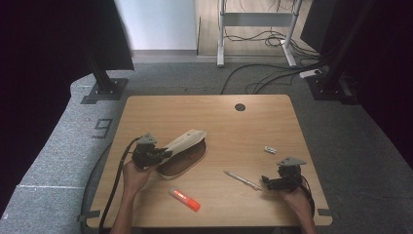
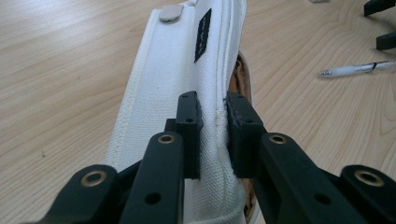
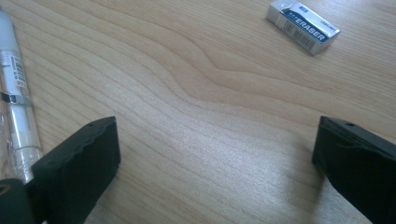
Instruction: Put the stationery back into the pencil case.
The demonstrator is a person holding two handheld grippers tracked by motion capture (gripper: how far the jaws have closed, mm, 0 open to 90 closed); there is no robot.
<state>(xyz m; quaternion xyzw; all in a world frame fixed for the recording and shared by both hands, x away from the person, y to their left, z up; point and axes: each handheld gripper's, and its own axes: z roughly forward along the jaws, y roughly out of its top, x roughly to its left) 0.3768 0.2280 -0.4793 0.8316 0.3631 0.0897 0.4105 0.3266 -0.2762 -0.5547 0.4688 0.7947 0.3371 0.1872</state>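
- Black jaws of the left gripper (image 2: pixel 214 135) sit closest to the lens, pinched together on the white canvas flap of the pencil case (image 2: pixel 187 70), right along its stitched seam.
- Held that way, the pencil case (image 1: pixel 184 152) lies left of centre on the table (image 1: pixel 253 126), its flap lifted and the brown inside open toward the middle of the table.
- Risk here, as I judge it: the grip takes only a thin fold of cloth near the edge, so a tug or a twist could let the fabric slide out and the flap drop shut over the opening.
- Lifting too hard could also drag the whole case across the wood, since nothing else pins it down.
- Below and a little right of the case lies an orange marker (image 1: pixel 184 199), apart from both tools.
- Further right, the white pen (image 1: pixel 242 180) rests just beside the right gripper (image 1: pixel 271 184), whose jaws stand wide apart and hold nothing.
- From the right gripper view the pen (image 3: pixel 16 107) runs along the outside of one jaw, not between the two, so closing now would likely miss it or nudge it into a roll.
- An eraser (image 3: pixel 302 25) lies farthest right, well apart from the case.
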